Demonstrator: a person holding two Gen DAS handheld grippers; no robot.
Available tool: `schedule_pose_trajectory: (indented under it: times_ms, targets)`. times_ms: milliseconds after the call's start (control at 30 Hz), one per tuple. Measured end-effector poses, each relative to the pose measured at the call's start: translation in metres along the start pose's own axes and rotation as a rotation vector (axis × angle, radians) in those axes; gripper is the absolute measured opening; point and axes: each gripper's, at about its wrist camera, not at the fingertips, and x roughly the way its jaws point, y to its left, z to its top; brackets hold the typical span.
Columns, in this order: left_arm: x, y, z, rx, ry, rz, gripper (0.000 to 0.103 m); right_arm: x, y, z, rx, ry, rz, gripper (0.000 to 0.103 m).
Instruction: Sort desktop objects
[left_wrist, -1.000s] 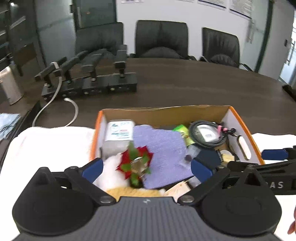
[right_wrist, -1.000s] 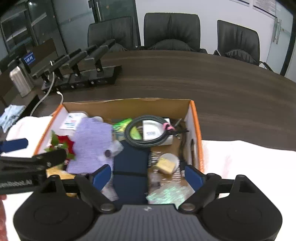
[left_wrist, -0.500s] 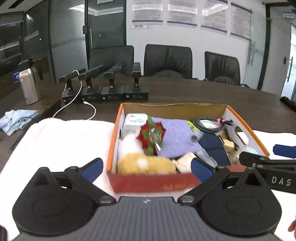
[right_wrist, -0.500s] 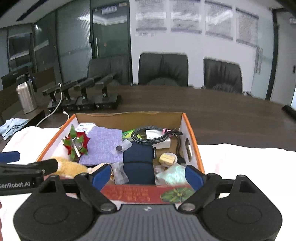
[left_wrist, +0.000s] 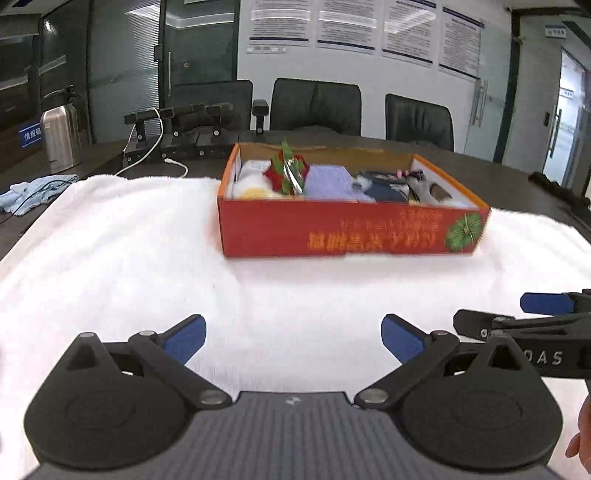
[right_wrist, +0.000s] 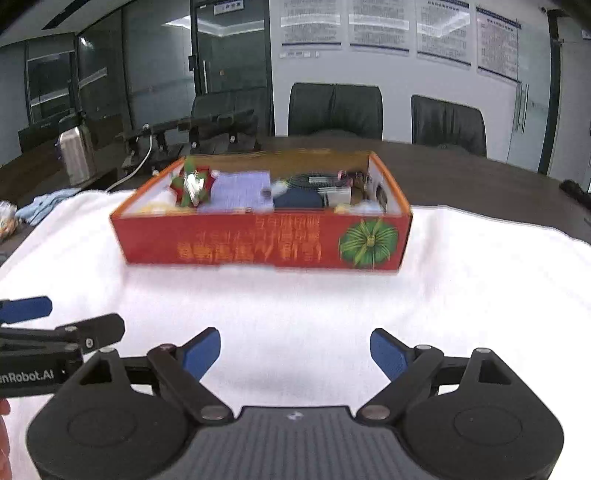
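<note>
Both grippers, left (left_wrist: 293, 334) and right (right_wrist: 295, 352), are spread wide with nothing in them, near the full red box (right_wrist: 258, 240) (on a white towel (right_wrist: 461, 295)).

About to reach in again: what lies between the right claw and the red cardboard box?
Only bare white towel. In the right wrist view, nothing sits between the open right claw and the red cardboard box; the left wrist view agrees.

Red box (left_wrist: 347, 230) full of assorted objects sits on white towel (left_wrist: 122, 251).
</note>
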Motion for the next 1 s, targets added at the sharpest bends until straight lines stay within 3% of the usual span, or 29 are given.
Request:
schedule_pose_trajectory:
  times_ms: [267, 367, 500, 1000]
  targets:
    - [-0.003, -0.001, -0.039, -0.006, 0.076, 0.002, 0.103, -0.005, 0.000, -0.048, 0.041, 0.037, 0.013, 0.089]
    - [-0.001, -0.001, -0.050, 0.004, 0.065, 0.029, 0.103, -0.009, 0.003, -0.057, 0.015, 0.026, -0.003, 0.097]
    - [-0.003, 0.000, -0.053, 0.004, 0.058, 0.040, 0.103, -0.008, 0.004, -0.062, 0.006, 0.011, -0.023, 0.103]
    - [-0.003, -0.001, -0.054, 0.002, 0.056, 0.047, 0.103, -0.007, 0.003, -0.062, -0.005, 0.007, -0.035, 0.103]
